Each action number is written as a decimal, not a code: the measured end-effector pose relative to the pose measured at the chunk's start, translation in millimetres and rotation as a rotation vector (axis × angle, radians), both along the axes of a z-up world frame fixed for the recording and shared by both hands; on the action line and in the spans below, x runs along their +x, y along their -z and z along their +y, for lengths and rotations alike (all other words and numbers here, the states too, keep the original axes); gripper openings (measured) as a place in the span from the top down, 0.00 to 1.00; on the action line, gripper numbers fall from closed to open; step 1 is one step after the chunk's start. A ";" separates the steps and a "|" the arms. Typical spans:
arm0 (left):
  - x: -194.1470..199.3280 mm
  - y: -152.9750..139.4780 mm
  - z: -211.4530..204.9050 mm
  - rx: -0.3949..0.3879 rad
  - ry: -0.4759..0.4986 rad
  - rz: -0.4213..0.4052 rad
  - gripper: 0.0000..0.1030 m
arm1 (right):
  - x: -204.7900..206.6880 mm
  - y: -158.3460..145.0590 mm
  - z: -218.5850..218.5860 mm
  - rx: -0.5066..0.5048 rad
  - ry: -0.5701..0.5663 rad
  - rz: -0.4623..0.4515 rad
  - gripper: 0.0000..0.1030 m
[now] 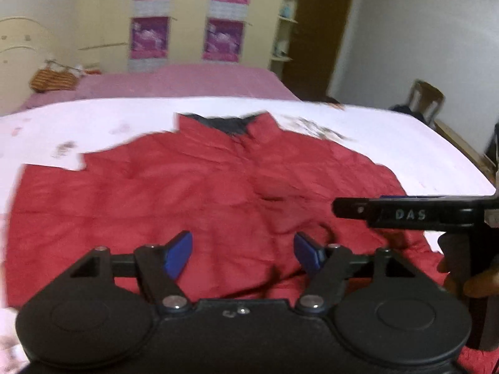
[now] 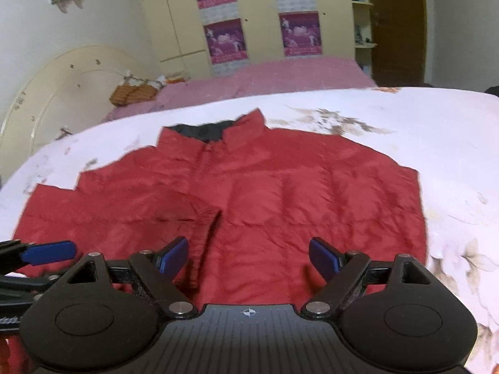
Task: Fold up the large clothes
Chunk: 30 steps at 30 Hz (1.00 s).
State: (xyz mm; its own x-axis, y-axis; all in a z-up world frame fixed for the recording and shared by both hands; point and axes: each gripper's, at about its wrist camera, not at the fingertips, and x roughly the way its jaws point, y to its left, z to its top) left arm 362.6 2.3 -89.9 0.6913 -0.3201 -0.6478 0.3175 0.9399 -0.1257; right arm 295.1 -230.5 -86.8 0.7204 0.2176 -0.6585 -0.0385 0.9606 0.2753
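Note:
A red padded jacket [image 1: 193, 193] lies flat, front up, on a white floral bedspread [image 1: 93, 124], its dark-lined collar at the far side. It also shows in the right wrist view [image 2: 296, 193]. My left gripper [image 1: 243, 252] is open and empty, above the jacket's near hem. My right gripper [image 2: 248, 257] is open and empty, above the hem beside the front opening. The right gripper's side shows in the left wrist view [image 1: 405, 213]. One blue finger of the left gripper shows in the right wrist view [image 2: 50, 252].
A pink sheet [image 1: 187, 81] covers the bed's far part, with an orange knitted item [image 1: 53, 79] near the cream headboard [image 2: 62, 87]. A wardrobe with purple posters [image 2: 259, 21] and a brown door [image 2: 399, 25] stand behind. A chair [image 1: 425, 99] stands at the right.

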 end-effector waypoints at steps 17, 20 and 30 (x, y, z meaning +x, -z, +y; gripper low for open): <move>-38.3 32.0 117.2 0.204 -0.354 0.044 0.29 | 39.3 20.9 54.0 0.036 -0.141 0.102 0.74; -22.3 35.5 106.4 0.209 -0.341 0.011 0.30 | 37.9 5.0 51.9 0.022 -0.141 0.047 0.79; 5.9 47.0 84.3 0.238 -0.290 -0.051 0.75 | 23.0 -35.5 -29.4 -0.102 0.020 -0.057 0.79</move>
